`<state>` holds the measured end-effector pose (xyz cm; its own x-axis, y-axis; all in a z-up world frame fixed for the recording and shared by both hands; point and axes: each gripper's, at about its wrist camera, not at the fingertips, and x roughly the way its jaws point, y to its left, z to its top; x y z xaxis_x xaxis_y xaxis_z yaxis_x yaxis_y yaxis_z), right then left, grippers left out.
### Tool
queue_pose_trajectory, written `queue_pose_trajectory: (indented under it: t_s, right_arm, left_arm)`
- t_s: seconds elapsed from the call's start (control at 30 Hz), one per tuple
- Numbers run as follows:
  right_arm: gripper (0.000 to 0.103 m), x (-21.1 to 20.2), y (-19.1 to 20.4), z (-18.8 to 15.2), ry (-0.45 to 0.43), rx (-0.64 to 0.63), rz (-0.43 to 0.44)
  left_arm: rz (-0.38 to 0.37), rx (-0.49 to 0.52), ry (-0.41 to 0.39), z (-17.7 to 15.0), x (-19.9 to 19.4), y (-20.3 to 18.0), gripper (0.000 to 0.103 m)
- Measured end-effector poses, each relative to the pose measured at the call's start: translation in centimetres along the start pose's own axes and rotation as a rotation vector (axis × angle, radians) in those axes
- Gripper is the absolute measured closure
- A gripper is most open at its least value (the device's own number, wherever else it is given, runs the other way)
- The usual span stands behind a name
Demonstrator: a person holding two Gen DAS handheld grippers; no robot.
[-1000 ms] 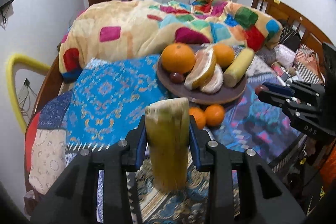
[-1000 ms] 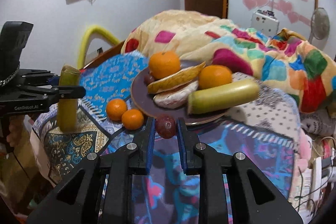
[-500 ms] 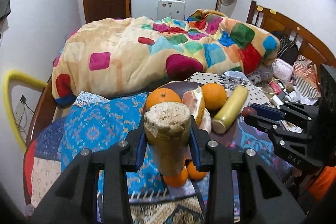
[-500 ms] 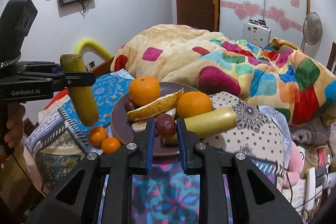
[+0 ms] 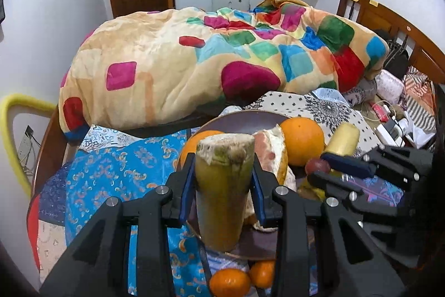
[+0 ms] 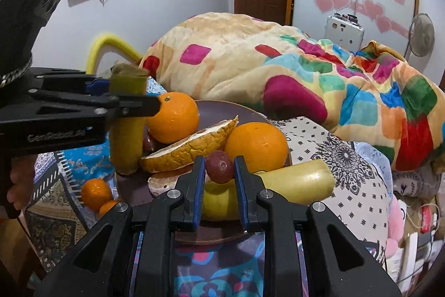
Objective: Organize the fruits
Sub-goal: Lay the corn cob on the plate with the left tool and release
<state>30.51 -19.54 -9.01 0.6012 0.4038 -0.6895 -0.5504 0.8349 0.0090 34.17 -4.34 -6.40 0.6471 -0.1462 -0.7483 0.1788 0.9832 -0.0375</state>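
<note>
Right now my left gripper (image 5: pixel 224 183) is clamped on an upright cane piece (image 5: pixel 222 191) — held over the near left edge of the plate (image 6: pixel 217 113), beside an orange (image 6: pixel 173 117). My right gripper (image 6: pixel 218 177) pinches a small red fruit (image 6: pixel 219 166) over the plate's near side, above another cane piece (image 6: pixel 294 181) lying by a second orange (image 6: pixel 256 146) and a pomelo wedge (image 6: pixel 192 144). Two tangerines (image 6: pixel 96 192) sit on the bed (image 5: pixel 116 169) just off the plate's left edge — near the blanket (image 5: pixel 194 57).

Fleecy cloth blanket (image 5: pixel 194 60), glossy plate (image 6: pixel 217 113), wooden headboard (image 5: pixel 389 18).
</note>
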Motion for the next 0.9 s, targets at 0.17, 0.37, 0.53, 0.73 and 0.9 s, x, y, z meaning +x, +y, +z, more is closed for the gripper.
queue_pose_trajectory:
  t_s: [0.17,0.37,0.53,0.73,0.9]
  right_arm:
    - [0.071,-0.2,0.2,-0.2,0.001,-0.013,-0.008]
    - [0.064,-1.1,0.3,-0.4,-0.016,-0.012,-0.015]
    - [0.063,-1.8,0.5,-0.7,-0.023,-0.018,-0.040]
    - [0.062,-3.4,1.2,-0.8,-0.049,-0.011,-0.037]
    - [0.056,-4.7,2.5,-0.9,-0.071,-0.005,-0.017]
  left_arm:
    - [-0.009,-0.008,0.023,0.2,1.1,-0.2,0.065]
    - [-0.025,0.027,0.053,-0.6,1.9,-0.9,0.055]
    - [-0.041,0.023,0.060,-1.1,1.2,-0.9,0.053]
    - [-0.029,0.002,-0.003,-2.0,-2.4,0.1,0.040]
    - [-0.008,-0.019,-0.037,-3.3,-5.4,1.3,0.035]
